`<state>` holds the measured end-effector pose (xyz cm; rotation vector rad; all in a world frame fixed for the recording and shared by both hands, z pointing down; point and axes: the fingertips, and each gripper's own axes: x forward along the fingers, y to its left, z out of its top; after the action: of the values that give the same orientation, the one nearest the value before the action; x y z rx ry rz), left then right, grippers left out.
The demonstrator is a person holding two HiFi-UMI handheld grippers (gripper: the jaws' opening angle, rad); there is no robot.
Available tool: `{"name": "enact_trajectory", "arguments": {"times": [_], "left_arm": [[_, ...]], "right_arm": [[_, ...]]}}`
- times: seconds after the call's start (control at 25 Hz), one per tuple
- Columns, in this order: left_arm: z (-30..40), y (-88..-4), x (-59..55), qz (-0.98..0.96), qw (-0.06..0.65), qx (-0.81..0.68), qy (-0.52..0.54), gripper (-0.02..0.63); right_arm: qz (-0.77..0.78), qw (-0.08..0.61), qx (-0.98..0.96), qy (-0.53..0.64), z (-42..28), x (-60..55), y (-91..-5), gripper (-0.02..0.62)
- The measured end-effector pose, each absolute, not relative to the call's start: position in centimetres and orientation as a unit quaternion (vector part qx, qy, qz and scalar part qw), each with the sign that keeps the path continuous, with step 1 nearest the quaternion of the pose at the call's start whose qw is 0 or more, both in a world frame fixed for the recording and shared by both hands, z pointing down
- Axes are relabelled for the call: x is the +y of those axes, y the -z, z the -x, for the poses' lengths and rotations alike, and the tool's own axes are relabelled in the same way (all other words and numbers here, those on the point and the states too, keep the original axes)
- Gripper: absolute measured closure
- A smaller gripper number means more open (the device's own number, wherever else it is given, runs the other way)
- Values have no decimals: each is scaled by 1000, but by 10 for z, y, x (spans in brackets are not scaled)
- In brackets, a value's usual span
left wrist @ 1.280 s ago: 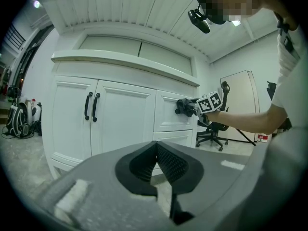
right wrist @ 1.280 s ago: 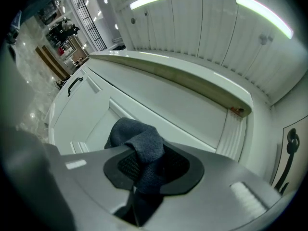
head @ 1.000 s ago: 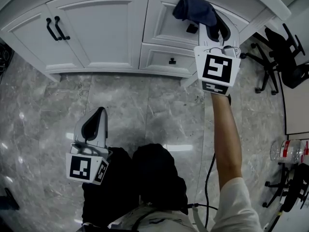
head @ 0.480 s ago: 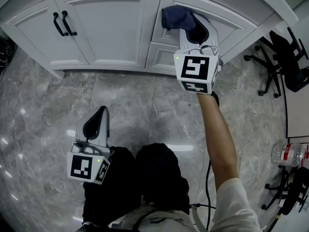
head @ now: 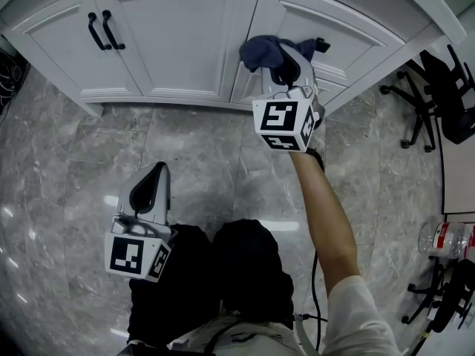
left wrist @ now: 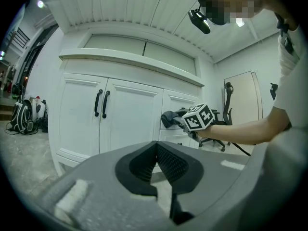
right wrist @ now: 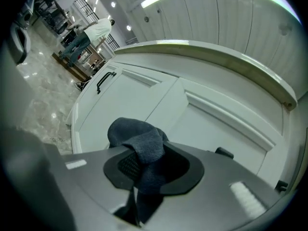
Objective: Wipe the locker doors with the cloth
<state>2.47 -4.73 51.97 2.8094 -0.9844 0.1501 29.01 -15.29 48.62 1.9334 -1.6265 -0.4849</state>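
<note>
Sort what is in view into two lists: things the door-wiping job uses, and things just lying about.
In use: cloth, gripped in the right tongs; white locker doors.

Lying about: office chair, plastic bottle, backpacks. The left tongs are shut and idle.

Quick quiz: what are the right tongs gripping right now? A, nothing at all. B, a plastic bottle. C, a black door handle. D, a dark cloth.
D: the right tongs are shut on the dark cloth, which bunches up between them in the right gripper view.
</note>
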Motion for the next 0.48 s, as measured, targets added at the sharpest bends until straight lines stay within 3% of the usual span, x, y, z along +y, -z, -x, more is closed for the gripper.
{"name": "enact_trajectory", "arguments": {"times": [0.48], "left_arm": [[-20, -526, -49, -937, 83, -334, -56, 604]], "right_arm": [[-702, 301, -630, 138, -274, -154, -561, 511]]}}
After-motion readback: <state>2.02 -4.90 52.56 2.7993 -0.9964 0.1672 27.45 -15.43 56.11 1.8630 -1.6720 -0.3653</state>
